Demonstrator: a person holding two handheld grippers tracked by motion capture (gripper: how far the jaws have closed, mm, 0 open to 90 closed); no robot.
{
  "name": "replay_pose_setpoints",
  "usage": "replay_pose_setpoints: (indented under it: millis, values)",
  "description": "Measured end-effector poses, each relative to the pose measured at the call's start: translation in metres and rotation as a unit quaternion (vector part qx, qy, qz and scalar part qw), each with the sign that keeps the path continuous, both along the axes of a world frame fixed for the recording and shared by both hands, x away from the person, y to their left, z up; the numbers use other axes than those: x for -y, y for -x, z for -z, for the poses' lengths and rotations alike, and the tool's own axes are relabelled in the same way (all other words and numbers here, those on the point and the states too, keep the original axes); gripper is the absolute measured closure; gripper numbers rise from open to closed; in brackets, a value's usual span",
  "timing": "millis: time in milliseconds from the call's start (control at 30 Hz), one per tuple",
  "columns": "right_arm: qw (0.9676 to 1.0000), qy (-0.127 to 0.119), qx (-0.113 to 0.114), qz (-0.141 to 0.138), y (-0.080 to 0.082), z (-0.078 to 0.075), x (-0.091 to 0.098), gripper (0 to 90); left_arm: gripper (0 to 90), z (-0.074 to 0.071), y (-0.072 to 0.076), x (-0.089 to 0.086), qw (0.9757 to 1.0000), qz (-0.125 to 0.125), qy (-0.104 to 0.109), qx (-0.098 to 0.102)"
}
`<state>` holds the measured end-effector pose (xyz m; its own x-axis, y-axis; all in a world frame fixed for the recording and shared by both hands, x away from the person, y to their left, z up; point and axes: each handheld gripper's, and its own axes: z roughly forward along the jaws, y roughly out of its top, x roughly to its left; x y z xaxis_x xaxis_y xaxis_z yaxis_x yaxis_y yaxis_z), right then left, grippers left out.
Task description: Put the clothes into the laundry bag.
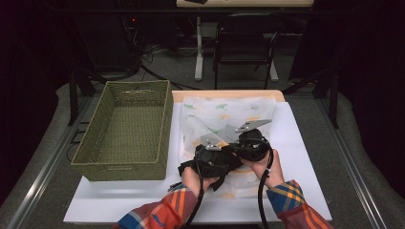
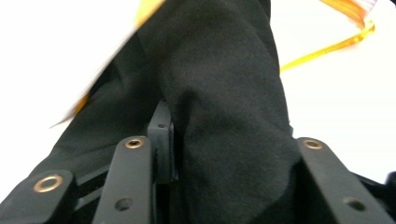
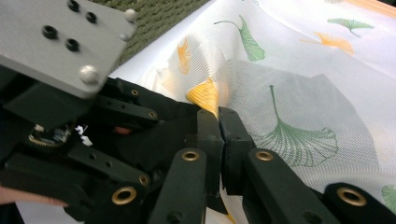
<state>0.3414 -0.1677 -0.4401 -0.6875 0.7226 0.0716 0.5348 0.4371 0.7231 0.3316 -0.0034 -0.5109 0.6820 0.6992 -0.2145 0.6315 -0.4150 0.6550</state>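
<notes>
**Both grippers on the bag and dark cloth, mid-table**

Plaid sleeves enter from the bottom edge of the high view, one hand on each tool. Left gripper (image 1: 212,160) and right gripper (image 1: 248,145) sit close together, nearly touching, over the lower half of the leaf-print mesh bag (image 1: 224,114).

Left gripper: in its own view the black cloth (image 2: 224,93) bulges up between the two jaws and hides most of the gap. One pad stands just left of the fold; the other pad is covered by fabric. Jaws are part-way closed with the cloth pinched between them. No earlier frame to compare against.

Right gripper (image 3: 219,135): pads pressed together, with a thin edge of the mesh bag (image 3: 299,107) nipped between the tips, right at a yellow leaf print. The left gripper's grey plate (image 3: 60,37) and black body lie close at the left of that view.

Position of items: bag lies flat on the white board (image 1: 305,157), printed with green and yellow ginkgo leaves, semi-transparent. The black cloth sits at the bag's near end, under the grippers; whether it is partly inside the bag I cannot tell.

Woven green basket (image 1: 129,129) stands just left of the bag, long side parallel to it.
</notes>
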Motion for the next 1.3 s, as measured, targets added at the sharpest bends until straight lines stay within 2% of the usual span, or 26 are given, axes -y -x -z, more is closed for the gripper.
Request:
replay_pose_setpoints:
  millis: [67, 100, 133, 167, 367, 500, 667, 833, 933, 1067, 1133, 1167, 1233, 1300]
  values:
    - [1.0, 0.002, -0.005, 0.003, -0.001, 0.003, 0.002, 89.1, 51.4, 0.006, -0.001, 0.002, 0.9998, 0.013, -0.014, 0.005]
    - [1.0, 0.004, -0.007, 0.004, -0.001, 0.004, 0.003, 89.1, 48.9, 0.008, -0.002, 0.001, 0.9998, 0.015, -0.011, -0.001]
    - [0.9999, 0.005, -0.009, 0.005, -0.002, 0.005, 0.005, 89.1, 45.8, 0.011, -0.003, 0.0, 0.9994, 0.026, -0.02, -0.005]
    - [0.9999, 0.005, -0.01, 0.004, -0.002, 0.005, 0.005, 89.1, 41.5, 0.012, -0.003, -0.002, 0.9993, 0.029, -0.023, -0.001]
    - [1.0, 0.004, -0.008, 0.003, -0.001, 0.004, 0.007, 89.0, 26.1, 0.006, 0.001, -0.014, 0.9973, 0.065, -0.033, 0.008]
    - [1.0, 0.005, -0.004, 0.003, -0.001, 0.003, 0.008, 88.8, 21.5, 0.0, 0.008, -0.023, 0.9959, 0.078, -0.04, 0.021]
    - [1.0, 0.004, -0.006, 0.003, -0.002, 0.003, 0.008, 88.8, 15.9, -0.003, 0.015, -0.034, 0.9945, 0.093, -0.043, 0.021]
    - [1.0, 0.005, -0.007, 0.004, -0.002, 0.002, 0.009, 88.8, 15.6, 0.008, 0.019, -0.037, 0.9935, 0.101, -0.05, 0.011]
    - [0.9999, 0.005, -0.009, 0.003, -0.003, 0.004, 0.008, 88.8, 16.9, 0.016, 0.015, -0.035, 0.9941, 0.099, -0.045, -0.002]
    - [0.9999, 0.007, -0.014, 0.002, -0.002, 0.004, 0.006, 88.9, 29.0, 0.024, 0.011, -0.028, 0.995, 0.092, -0.039, -0.004]
    - [0.9999, 0.006, -0.014, 0.001, -0.002, 0.004, 0.006, 88.9, 38.6, 0.026, 0.01, -0.026, 0.9959, 0.083, -0.038, 0.0]
    - [0.9999, 0.007, -0.013, -0.001, -0.002, 0.004, 0.006, 88.9, 43.1, 0.026, 0.01, -0.024, 0.9963, 0.08, -0.031, -0.002]
    - [0.9999, 0.004, -0.015, -0.001, -0.003, 0.004, 0.006, 88.9, 55.2, 0.026, 0.009, -0.021, 0.9962, 0.08, -0.033, -0.002]
    - [0.9999, 0.004, -0.016, -0.002, -0.003, 0.004, 0.006, 88.9, 61.7, 0.027, 0.007, -0.019, 0.9965, 0.078, -0.03, -0.002]
